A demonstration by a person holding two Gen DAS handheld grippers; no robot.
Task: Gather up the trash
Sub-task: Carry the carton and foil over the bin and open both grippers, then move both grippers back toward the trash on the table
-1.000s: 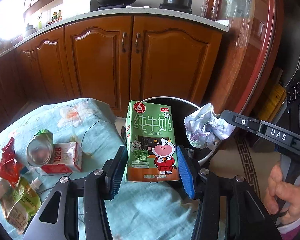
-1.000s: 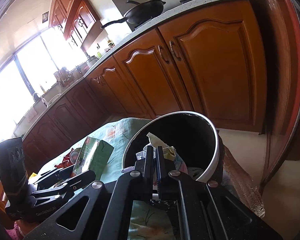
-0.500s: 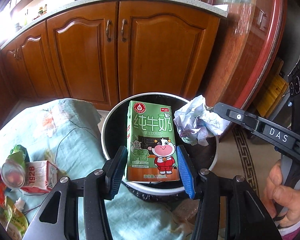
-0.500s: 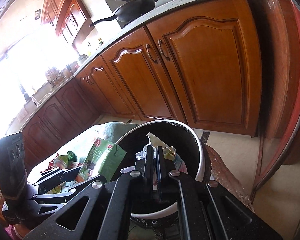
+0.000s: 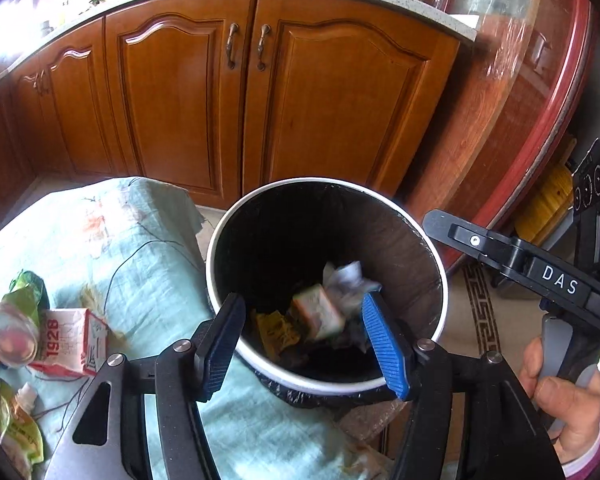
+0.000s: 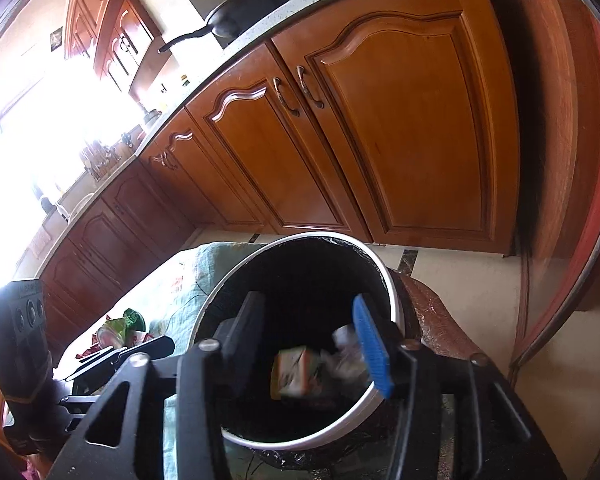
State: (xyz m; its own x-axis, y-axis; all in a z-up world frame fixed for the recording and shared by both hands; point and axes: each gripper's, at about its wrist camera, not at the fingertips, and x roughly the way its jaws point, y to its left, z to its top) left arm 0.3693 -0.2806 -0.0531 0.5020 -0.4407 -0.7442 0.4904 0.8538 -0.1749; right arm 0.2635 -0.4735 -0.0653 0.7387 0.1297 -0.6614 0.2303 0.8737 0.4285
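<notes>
The fingers of the left gripper (image 5: 304, 344) and the right gripper (image 6: 312, 344) have just been spread and nothing is pinched. Beyond and below both fingertips, the milk carton (image 5: 318, 312) and the crumpled paper (image 5: 346, 280) are seen blurred inside the black-lined trash bin (image 5: 420, 236). More trash (image 5: 70, 336) is left on the cloth-covered tabletop (image 5: 112, 240), left of the left fingers.

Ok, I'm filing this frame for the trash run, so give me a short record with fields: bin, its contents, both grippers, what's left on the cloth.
bin: white-rimmed bin, black liner, beside the cloth
contents: milk carton and crumpled paper, blurred, inside the bin
left gripper: jaws just opened, nothing between them
right gripper: jaws just opened, nothing between them
left on cloth: red-and-white carton, can, wrappers
</notes>
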